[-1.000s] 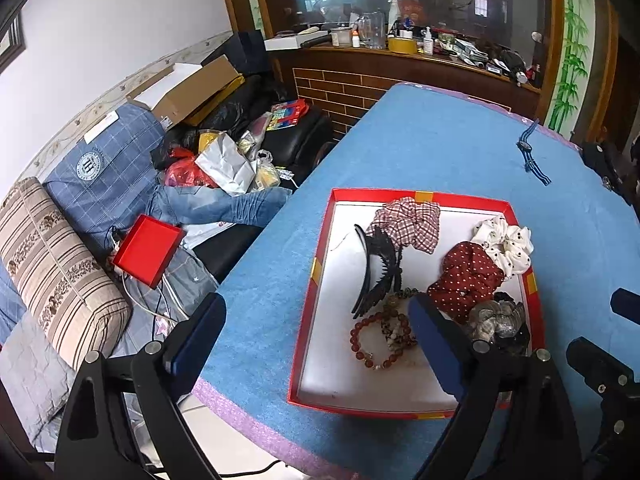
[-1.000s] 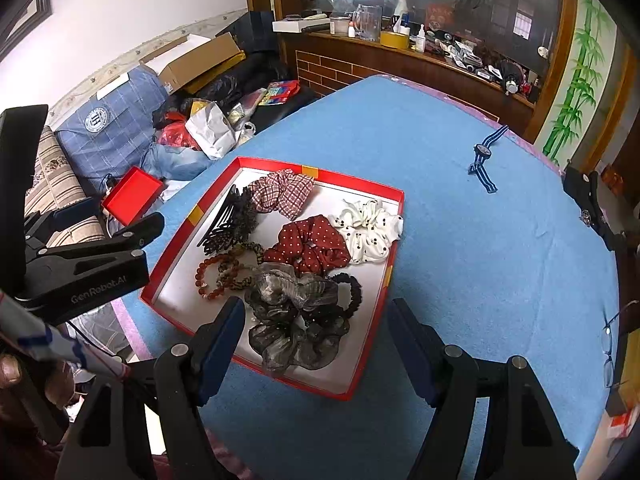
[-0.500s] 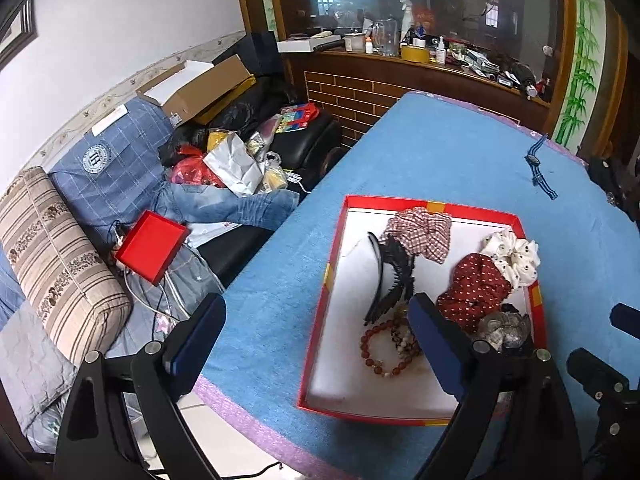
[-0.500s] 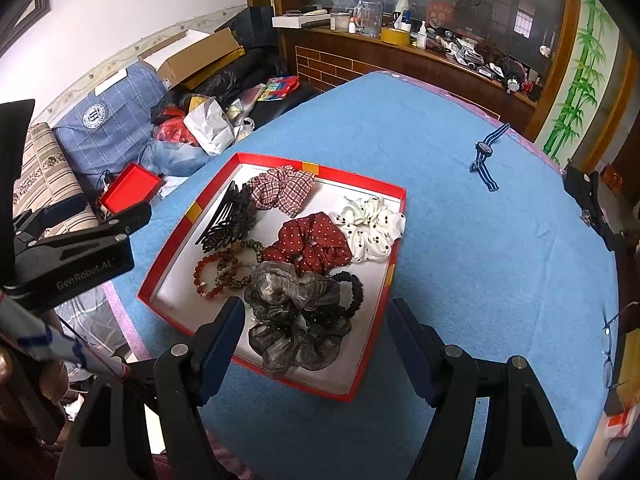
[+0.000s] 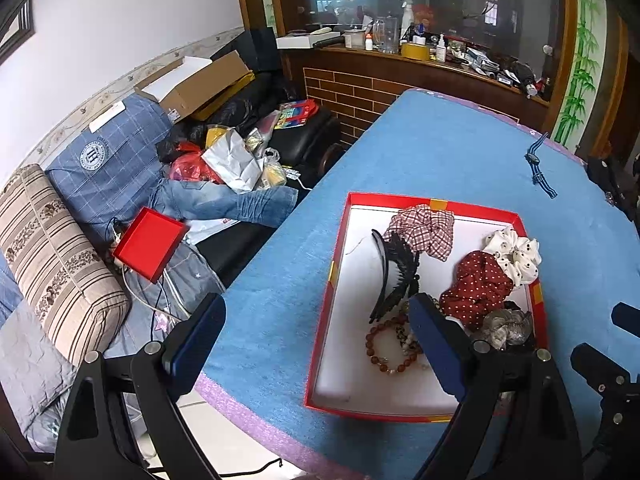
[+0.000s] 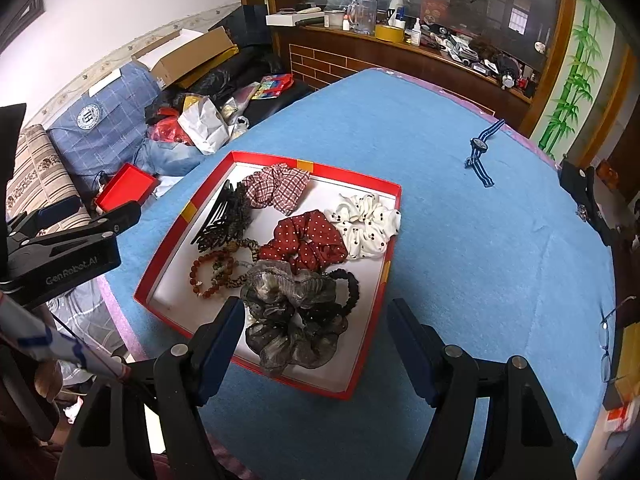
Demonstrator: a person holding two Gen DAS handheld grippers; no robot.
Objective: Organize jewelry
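A red-rimmed white tray sits on the blue table. It holds a plaid scrunchie, a red dotted scrunchie, a white scrunchie, a grey sheer scrunchie, a black hair claw and beaded bracelets. A striped blue watch lies on the table far right. My left gripper is open above the tray's left edge. My right gripper is open above the tray's near side.
The blue table has a purple front edge. A cluttered sofa with pillows, bags and a red box stands to the left. Glasses lie at the table's right edge. A wooden counter with bottles is behind.
Both grippers have drawn back slightly from the tray, and the left view has shifted left. Both stay open and empty. The tray's contents are unmoved.
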